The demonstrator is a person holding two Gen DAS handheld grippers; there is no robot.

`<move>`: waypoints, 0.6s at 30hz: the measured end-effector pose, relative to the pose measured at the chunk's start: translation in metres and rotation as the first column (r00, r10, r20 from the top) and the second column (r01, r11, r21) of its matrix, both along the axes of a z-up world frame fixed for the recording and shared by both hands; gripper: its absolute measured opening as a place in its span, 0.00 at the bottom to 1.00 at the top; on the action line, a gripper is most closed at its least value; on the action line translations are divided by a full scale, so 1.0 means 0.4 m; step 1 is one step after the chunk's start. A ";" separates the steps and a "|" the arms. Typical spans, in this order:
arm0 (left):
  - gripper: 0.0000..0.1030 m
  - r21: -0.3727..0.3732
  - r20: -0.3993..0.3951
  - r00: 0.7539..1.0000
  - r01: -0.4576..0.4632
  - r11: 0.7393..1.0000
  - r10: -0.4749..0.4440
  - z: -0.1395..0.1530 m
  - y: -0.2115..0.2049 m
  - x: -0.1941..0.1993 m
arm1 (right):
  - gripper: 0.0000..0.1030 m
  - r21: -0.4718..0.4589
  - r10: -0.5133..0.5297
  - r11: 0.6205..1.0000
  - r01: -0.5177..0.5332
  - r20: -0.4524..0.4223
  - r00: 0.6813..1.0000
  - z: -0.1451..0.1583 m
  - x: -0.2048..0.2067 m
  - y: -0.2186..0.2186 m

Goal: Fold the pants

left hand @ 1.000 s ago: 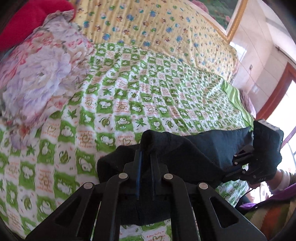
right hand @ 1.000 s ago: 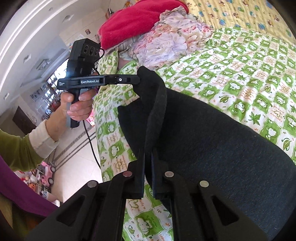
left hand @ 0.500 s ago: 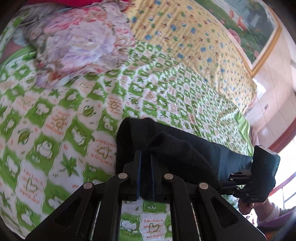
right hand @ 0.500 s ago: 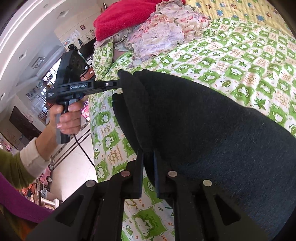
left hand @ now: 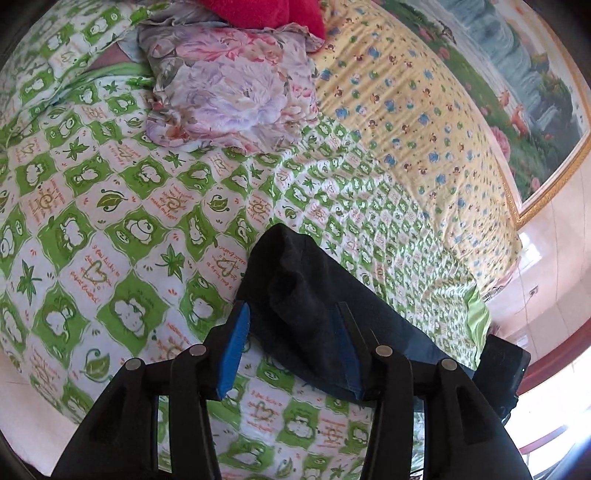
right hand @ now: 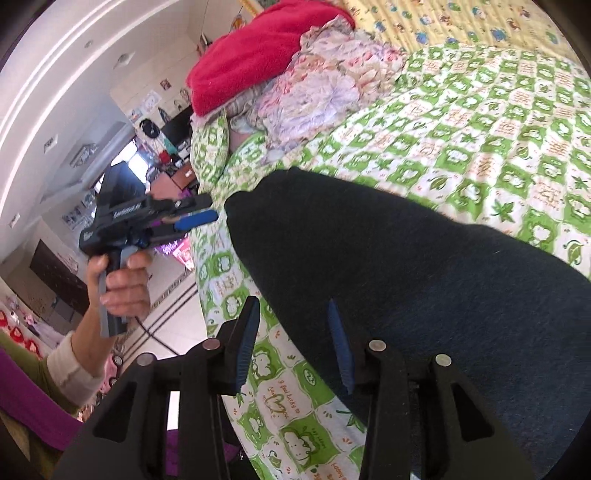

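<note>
The dark folded pants (left hand: 314, 295) lie on the green-and-white patterned bedspread (left hand: 110, 221) near the bed's front edge; they fill the right wrist view (right hand: 406, 277). My left gripper (left hand: 291, 314) is open, its blue-padded fingers on either side of the pants' end, not clamping it. My right gripper (right hand: 293, 310) is open too, just above the pants' near edge. The left gripper also shows in the right wrist view (right hand: 199, 210), open and just left of the pants' end. The right gripper's body shows at the right edge of the left wrist view (left hand: 502, 373).
A floral quilt (left hand: 229, 92) and a red blanket (left hand: 266, 11) are piled at the head of the bed. A yellow patterned sheet (left hand: 424, 129) covers the far side. The bed edge drops to a tiled floor (right hand: 166, 280) on the left.
Both grippers were shut on the pants and lowered them onto the bed. Now both have opened and let go, and the pants lie flat, folded.
</note>
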State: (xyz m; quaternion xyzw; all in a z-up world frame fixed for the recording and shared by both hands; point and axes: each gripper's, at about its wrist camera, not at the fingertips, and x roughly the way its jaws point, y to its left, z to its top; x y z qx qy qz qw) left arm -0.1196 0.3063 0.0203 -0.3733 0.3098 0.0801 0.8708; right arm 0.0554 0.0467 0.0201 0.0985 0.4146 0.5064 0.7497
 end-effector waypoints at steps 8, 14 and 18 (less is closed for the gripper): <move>0.49 0.004 -0.059 0.998 0.010 1.000 -0.010 0.003 -0.055 0.036 | 0.39 0.030 -0.074 0.997 0.075 -0.009 0.997 0.018 0.038 -0.064; 0.53 0.028 -0.125 0.992 -0.028 0.999 0.031 -0.010 -0.076 0.065 | 0.39 0.039 -0.145 0.989 0.146 -0.025 0.989 0.035 0.087 -0.124; 0.53 0.074 -0.162 0.984 -0.059 0.996 0.070 -0.016 -0.066 0.066 | 0.39 -0.003 -0.216 0.976 0.216 -0.027 0.976 0.042 0.143 -0.162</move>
